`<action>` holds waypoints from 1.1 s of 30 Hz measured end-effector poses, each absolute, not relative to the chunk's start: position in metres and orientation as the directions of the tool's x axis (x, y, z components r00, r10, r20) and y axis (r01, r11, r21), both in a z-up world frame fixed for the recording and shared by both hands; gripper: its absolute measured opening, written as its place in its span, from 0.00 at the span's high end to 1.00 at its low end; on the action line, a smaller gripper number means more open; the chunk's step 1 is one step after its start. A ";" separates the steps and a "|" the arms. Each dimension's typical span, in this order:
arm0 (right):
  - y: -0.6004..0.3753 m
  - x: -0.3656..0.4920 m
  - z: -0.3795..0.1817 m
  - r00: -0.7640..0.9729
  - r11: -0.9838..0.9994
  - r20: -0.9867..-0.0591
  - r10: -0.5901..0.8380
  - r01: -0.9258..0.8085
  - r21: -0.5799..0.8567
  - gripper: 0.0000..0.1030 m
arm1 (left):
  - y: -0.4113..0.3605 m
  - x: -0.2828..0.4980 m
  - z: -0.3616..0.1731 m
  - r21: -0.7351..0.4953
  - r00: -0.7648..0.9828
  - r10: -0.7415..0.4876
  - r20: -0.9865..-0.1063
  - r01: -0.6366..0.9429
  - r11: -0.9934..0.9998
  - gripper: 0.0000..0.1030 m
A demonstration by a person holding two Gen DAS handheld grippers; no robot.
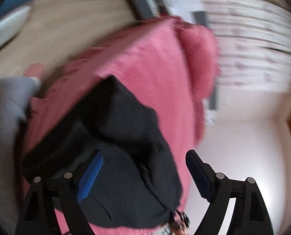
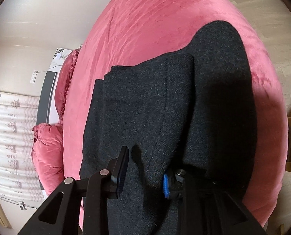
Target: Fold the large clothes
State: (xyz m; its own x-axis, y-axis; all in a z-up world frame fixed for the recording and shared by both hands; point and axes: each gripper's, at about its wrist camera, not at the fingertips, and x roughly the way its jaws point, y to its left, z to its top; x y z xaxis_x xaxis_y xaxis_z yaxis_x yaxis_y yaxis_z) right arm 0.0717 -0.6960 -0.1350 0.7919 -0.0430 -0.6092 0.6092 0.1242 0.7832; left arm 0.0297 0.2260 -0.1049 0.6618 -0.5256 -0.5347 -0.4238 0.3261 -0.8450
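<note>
Pink plush bedding covers the bed and fills much of both views, with pale wood floor beyond it and a patterned white curtain against the wall. On the bedding we see a dark charcoal garment, folded into a thick stack of layers with squared edges on its far side. Our right claw sits low over the near end of that stack; its fingers stand partly apart, a ridge of the dark cloth rises between them, and one blue pad is half buried under a fold, so we cannot tell whether it grips. The left wrist view is blurred. There our left claw is spread wide, its blue pad lying against the dark garment, nothing pinched between the fingers. A grey cloth shows at the left edge, and two pink pillows lie near the curtain.
</note>
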 end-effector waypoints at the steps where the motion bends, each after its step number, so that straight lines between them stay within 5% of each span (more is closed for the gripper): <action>1: -0.696 0.071 -0.135 0.791 0.124 -0.610 -0.040 0.610 0.783 0.73 | 0.228 0.038 -0.109 -0.819 0.639 -0.513 -0.572 -0.476 0.321 0.16; 5: -0.700 0.072 -0.134 0.781 0.134 -0.624 -0.024 0.621 0.772 0.78 | 0.229 0.070 -0.123 -0.775 0.574 -0.557 -0.600 -0.589 0.228 0.20; 7: -0.701 0.075 -0.132 0.763 0.172 -0.646 -0.017 0.639 0.750 0.81 | 0.225 0.077 -0.124 -0.767 0.565 -0.562 -0.604 -0.605 0.216 0.40; 8: -0.700 0.078 -0.130 0.755 0.189 -0.656 -0.017 0.647 0.739 0.84 | 0.221 0.083 -0.124 -0.751 0.541 -0.567 -0.621 -0.617 0.234 0.58; 13: -0.701 0.096 -0.109 0.672 0.301 -0.740 0.000 0.706 0.641 0.94 | 0.220 0.094 -0.109 -0.725 0.523 -0.571 -0.633 -0.659 0.200 0.65; 19: -0.711 0.139 -0.030 0.720 0.366 -0.694 0.009 0.644 0.672 0.94 | 0.233 0.119 -0.075 -0.764 0.587 -0.564 -0.581 -0.632 0.130 0.72; 30: -0.693 0.141 0.121 0.932 0.496 -0.358 0.053 0.287 0.820 0.95 | 0.259 0.093 -0.078 -0.905 0.718 -0.640 -0.272 -0.417 -0.084 0.75; 33: -0.702 0.102 0.099 0.919 0.514 -0.393 0.027 0.324 0.794 0.95 | 0.269 0.053 -0.102 -0.915 0.725 -0.648 -0.236 -0.391 -0.104 0.75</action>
